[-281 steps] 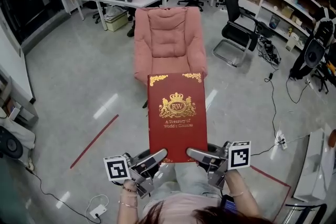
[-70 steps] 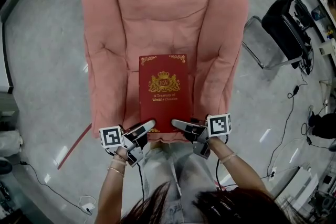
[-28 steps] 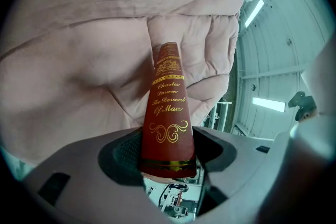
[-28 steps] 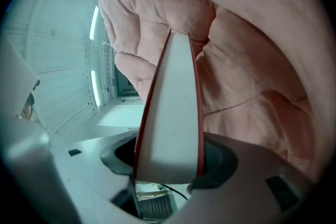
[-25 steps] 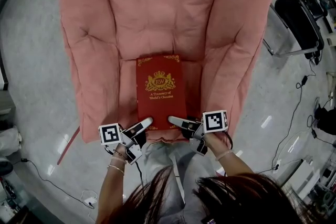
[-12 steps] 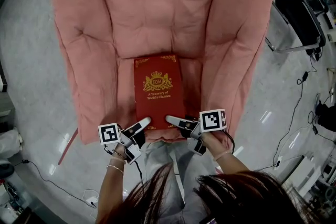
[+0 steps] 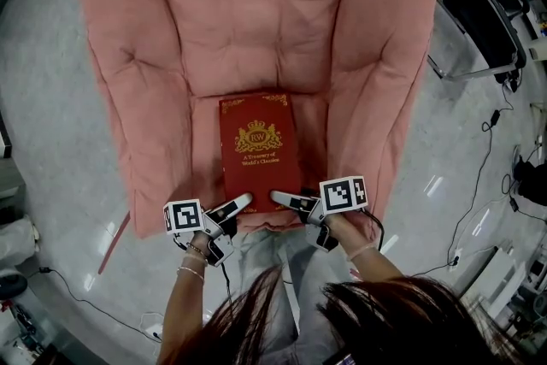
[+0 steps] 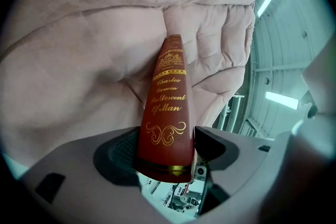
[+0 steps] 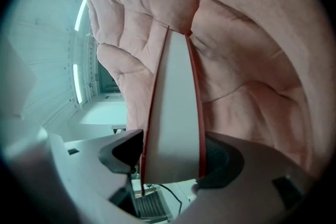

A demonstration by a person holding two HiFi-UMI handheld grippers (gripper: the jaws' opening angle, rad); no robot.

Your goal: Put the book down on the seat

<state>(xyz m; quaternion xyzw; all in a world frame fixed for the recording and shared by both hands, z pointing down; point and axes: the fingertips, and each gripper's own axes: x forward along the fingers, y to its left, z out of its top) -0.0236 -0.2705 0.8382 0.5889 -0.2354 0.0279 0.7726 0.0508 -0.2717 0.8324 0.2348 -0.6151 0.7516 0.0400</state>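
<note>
1. Head view. A red hardback book (image 7: 261, 151) with gold ornament on its cover lies face up on the pink padded armchair seat (image 7: 205, 145). Its long axis runs from the person toward the backrest, and its near short edge sits at the front lip of the cushion. The left gripper (image 7: 238, 203) stands at the near-left corner and the right gripper (image 7: 284, 201) at the near-right corner. Both are equally near the book, and their marker cubes lie outboard of it.

2. Left gripper view. The book's spine (image 8: 167, 113) stands between the jaws of the left gripper (image 8: 165, 147) and tapers away over the pink cushion (image 8: 79, 86). The jaws have just been opening. They stand wide with a pad against each cover, and no gap shows.

3. Right gripper view. The pale page edge of the book (image 9: 173, 113), framed by its red covers, fills the mouth of the right gripper (image 9: 170, 152), with pink upholstery (image 9: 247, 76) behind it. These jaws have likewise just been opening, and their pads lie close against both covers.

4. Judgement. The book appears to rest on the seat, so release is the step in hand. Because the book extends straight ahead of both grippers, each should clear it by drawing back toward the person along the book's long axis once the pads part from the covers.
</note>
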